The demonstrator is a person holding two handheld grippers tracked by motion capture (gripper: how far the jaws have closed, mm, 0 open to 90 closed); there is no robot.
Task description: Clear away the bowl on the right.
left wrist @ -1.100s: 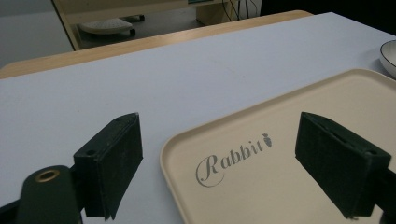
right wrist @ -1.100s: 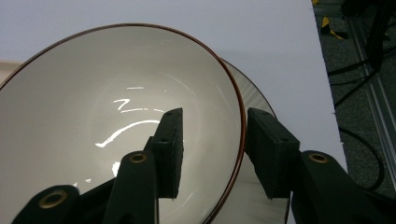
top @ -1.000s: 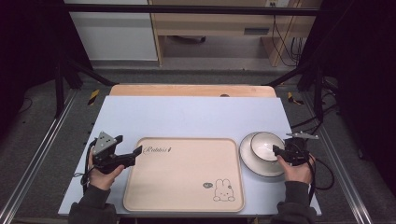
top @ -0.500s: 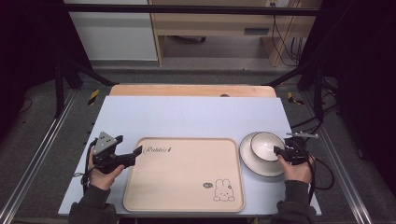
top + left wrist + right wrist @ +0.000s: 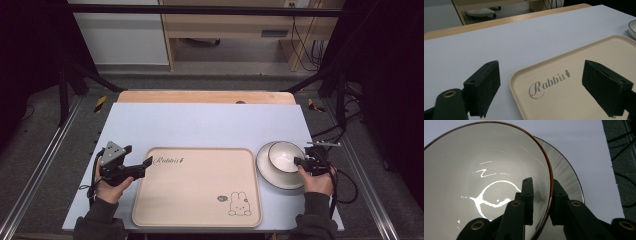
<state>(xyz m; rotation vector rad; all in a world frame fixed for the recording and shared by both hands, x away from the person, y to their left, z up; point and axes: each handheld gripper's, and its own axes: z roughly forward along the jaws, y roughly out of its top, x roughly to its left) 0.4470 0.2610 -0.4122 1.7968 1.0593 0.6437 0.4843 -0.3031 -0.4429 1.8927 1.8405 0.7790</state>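
Note:
A white bowl (image 5: 284, 155) with a brown rim sits in a white plate (image 5: 272, 174) at the table's right. My right gripper (image 5: 300, 161) straddles the bowl's near rim. In the right gripper view one jaw is inside the bowl (image 5: 486, 170) and the other outside, over the plate (image 5: 567, 175). The right gripper (image 5: 542, 202) has just been closing and its pads pinch the bowl's wall. A beige tray (image 5: 200, 190) printed "Rabbit" lies in the middle. My left gripper (image 5: 139, 156) is open at the tray's far-left corner (image 5: 529, 75), one jaw over the table and one over the tray.
The pale blue table top (image 5: 210, 122) ends in a wooden strip (image 5: 205, 96) at the far edge. Cables (image 5: 345, 185) trail over the floor on the right. Metal rails run along both sides, and a dish edge (image 5: 632, 27) shows at the right of the left gripper view.
The right gripper's jaws have drawn closer together on the bowl's rim. Both hands, the tray and the dishes hold their places.

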